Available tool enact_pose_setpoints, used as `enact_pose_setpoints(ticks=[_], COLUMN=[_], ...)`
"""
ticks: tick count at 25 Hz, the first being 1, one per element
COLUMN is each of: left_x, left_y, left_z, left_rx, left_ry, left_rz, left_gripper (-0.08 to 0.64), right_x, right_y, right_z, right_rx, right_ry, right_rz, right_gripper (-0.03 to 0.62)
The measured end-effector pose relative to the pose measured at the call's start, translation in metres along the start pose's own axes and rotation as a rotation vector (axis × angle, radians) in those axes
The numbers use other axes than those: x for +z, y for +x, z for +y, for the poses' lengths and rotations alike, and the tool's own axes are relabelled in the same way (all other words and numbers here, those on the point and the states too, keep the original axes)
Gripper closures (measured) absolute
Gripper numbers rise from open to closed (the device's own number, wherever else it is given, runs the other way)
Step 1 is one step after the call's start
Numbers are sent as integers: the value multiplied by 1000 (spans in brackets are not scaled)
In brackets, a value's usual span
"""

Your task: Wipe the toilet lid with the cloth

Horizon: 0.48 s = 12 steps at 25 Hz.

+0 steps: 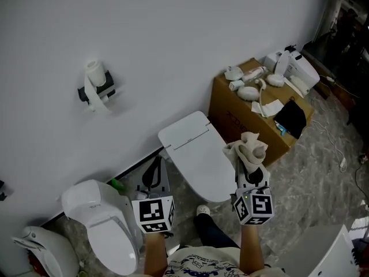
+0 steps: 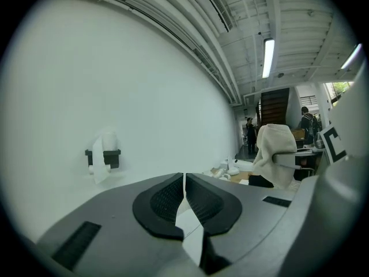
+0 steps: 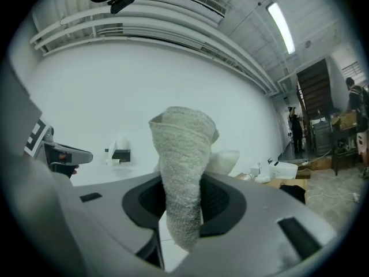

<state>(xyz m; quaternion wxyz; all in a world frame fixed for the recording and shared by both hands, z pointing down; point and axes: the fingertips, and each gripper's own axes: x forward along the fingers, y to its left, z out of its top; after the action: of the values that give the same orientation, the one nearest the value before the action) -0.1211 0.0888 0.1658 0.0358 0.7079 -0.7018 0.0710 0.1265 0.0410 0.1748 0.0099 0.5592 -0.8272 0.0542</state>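
**A:** What's the room like from the head view?

**B:** A white wall [image 1: 173, 51] over a grey marbled floor [image 1: 323, 178]. A toilet stands against the wall with its lid [image 1: 199, 154] down. A brown box [image 1: 242, 120] with white odds and ends on top sits just right of it. A paper roll [image 1: 96, 85] hangs on the wall to the left, and a second toilet [image 1: 104, 224] is at lower left.

**A:** And the tongs?

**B:** The left tongs [image 1: 155, 165] are at the lid's left side and look empty. The right tongs [image 1: 249, 167] are at the lid's right edge, with the cloth [image 1: 248, 148] bunched at their tip. I can't tell from here whether the cloth touches the lid.

**A:** The left gripper view?

**B:** The jaws are pressed together with only a hairline between them, and nothing is held. Beyond them are the wall and the roll [image 2: 104, 154]. The cloth [image 2: 275, 154] shows at the right on the other tongs.

**A:** The right gripper view?

**B:** The jaws are clamped on the cloth [image 3: 181, 172]. It is a pale towelling wad that stands up above the jaws and hangs a little below them. Behind it are the white wall, the roll [image 3: 120, 152] and a ribbed ceiling [image 3: 173, 16] with a strip light [image 3: 281, 19].
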Motion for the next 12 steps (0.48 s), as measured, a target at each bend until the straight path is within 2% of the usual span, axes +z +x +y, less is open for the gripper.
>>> enact_pose_setpoints(ticks=[6,12], left_x=[12,5], left_y=[68,121], left_z=[-5,-15], left_rx=[31,32], left_ry=[-2,-2], left_rz=[7,34], left_gripper=[545,545], right_x=[6,-6], right_y=[67,114], right_z=[-34,-58], right_rx=[27,42], right_ry=[8,15], right_rz=[10,40], right_gripper=[482,482])
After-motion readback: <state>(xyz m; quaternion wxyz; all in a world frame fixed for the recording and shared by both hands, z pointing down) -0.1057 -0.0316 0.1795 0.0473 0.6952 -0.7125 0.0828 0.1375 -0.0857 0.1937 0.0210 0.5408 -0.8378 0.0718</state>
